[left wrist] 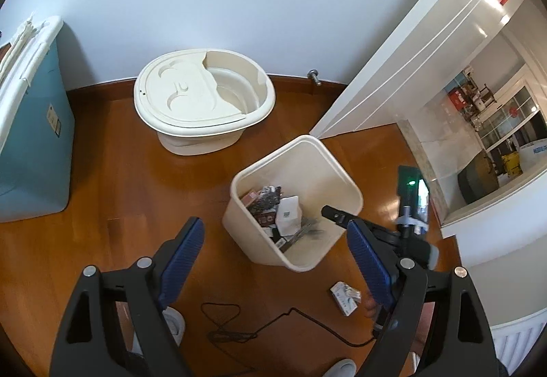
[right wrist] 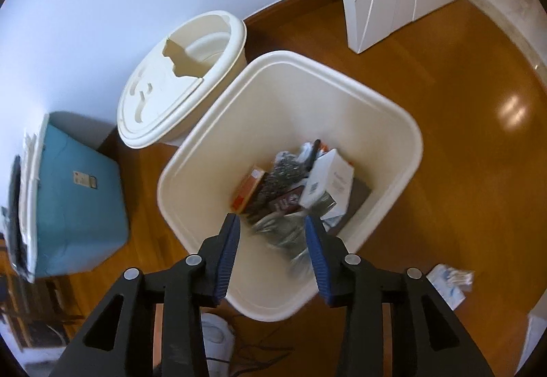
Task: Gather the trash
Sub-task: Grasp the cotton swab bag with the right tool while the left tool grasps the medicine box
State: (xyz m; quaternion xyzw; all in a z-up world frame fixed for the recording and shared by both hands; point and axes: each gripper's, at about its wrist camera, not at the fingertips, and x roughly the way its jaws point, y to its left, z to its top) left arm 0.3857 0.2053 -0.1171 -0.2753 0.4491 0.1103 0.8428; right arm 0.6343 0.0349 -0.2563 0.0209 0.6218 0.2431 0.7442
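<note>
The cream square plastic waste bin (right wrist: 393, 124) stands on the brown wooden floor (right wrist: 461, 76), holding cartons and wrappers. A blurred silvery wrapper (right wrist: 294, 237) sits between the parted jaws of the right gripper (right wrist: 271, 219) above the bin's near rim; contact with the pads cannot be determined. Keep the jaws over the opening until it drops clear. The left gripper (left wrist: 273, 230) is wide apart and empty. A white-and-blue small carton (left wrist: 345, 296) lies on the floor just beside the bin, probably the next pickup.

Both views are brightly lit by daylight, and glare is seen on the wooden floor (right wrist: 509, 110) right of the bin (right wrist: 403, 124). Straight lines are bent near the dark fisheye edges. Slight motion blur is shown in the right wrist view, below the bin.
</note>
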